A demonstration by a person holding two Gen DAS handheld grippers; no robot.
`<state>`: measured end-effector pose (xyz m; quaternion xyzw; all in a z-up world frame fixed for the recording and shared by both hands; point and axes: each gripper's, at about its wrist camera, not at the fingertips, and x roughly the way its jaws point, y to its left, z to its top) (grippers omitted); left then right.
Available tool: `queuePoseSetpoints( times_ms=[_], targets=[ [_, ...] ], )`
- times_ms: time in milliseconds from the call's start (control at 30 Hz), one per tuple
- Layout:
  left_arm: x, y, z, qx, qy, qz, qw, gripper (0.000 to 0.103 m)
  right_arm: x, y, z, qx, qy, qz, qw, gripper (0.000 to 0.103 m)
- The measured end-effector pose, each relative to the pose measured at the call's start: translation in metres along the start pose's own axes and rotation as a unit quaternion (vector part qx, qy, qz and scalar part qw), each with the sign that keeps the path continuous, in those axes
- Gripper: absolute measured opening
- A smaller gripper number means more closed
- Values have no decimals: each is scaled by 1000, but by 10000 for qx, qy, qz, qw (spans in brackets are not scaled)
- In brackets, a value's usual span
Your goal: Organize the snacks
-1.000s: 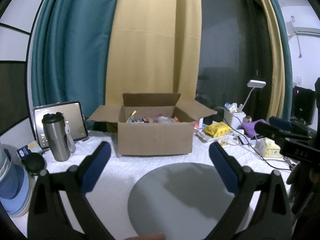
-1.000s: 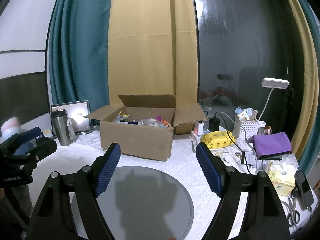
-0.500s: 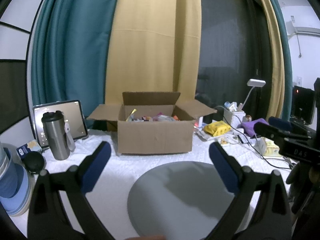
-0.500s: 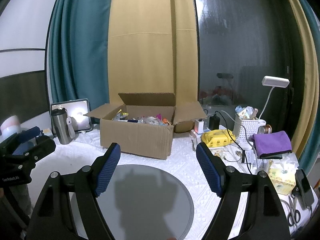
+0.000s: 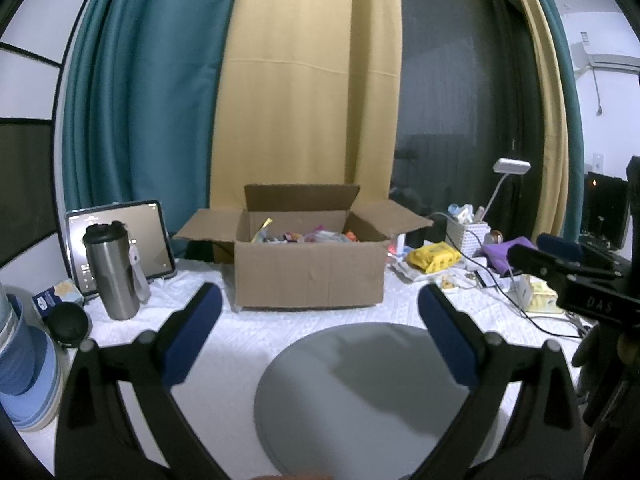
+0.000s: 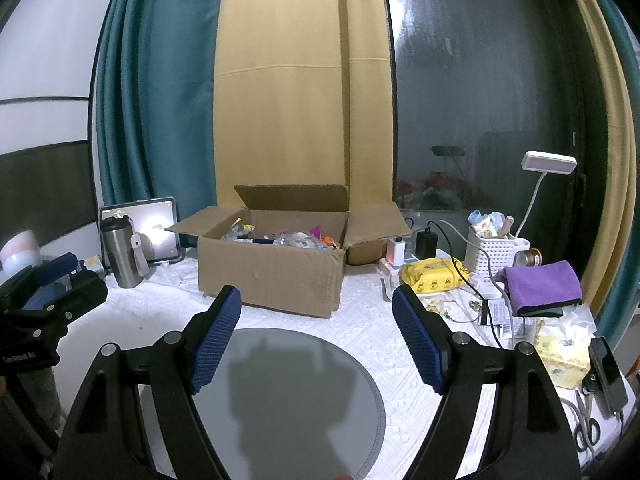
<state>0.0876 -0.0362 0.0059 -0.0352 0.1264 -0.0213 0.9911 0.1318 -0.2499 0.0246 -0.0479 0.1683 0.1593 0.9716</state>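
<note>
White quilted cloth (image 6: 360, 320) covers the table, and behind it teal and yellow curtains are hung beside a dark window. Both claws are held spread wide, with nothing between their blue pads: the left gripper (image 5: 320, 312) and the right gripper (image 6: 316, 312) are each seen above a round grey mat (image 6: 288, 400) that lies directly below and between the fingers. The snacks (image 6: 288, 238) are found straight ahead of both claws, well apart from the fingertips, piled inside an open cardboard box (image 6: 272, 276) whose flaps stand outward. From here, several things could probably go wrong. A side flap or the front wall could be struck by a finger during the reach, and the light box could be pushed back over the cloth. The wrappers look thin and mixed together, so two could be pinched at once, or one could slip out. To the right of the right claw, cables (image 6: 476, 280) and a yellow pack (image 6: 432, 276) are crowded; a wide swing could catch them. To the left of the left claw, the steel tumbler (image 5: 114, 272) could be knocked over.
</note>
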Motion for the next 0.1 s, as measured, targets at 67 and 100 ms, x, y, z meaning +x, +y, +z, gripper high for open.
queuePoseSetpoints(
  times_ms=[67, 100],
  targets=[
    [1, -1, -1, 6, -12, 19, 10000, 99, 0, 0, 0, 3, -1, -2, 10000, 81],
    [2, 1, -1, 14, 28, -7, 10000, 99, 0, 1, 0, 0, 1, -1, 10000, 81]
  ],
)
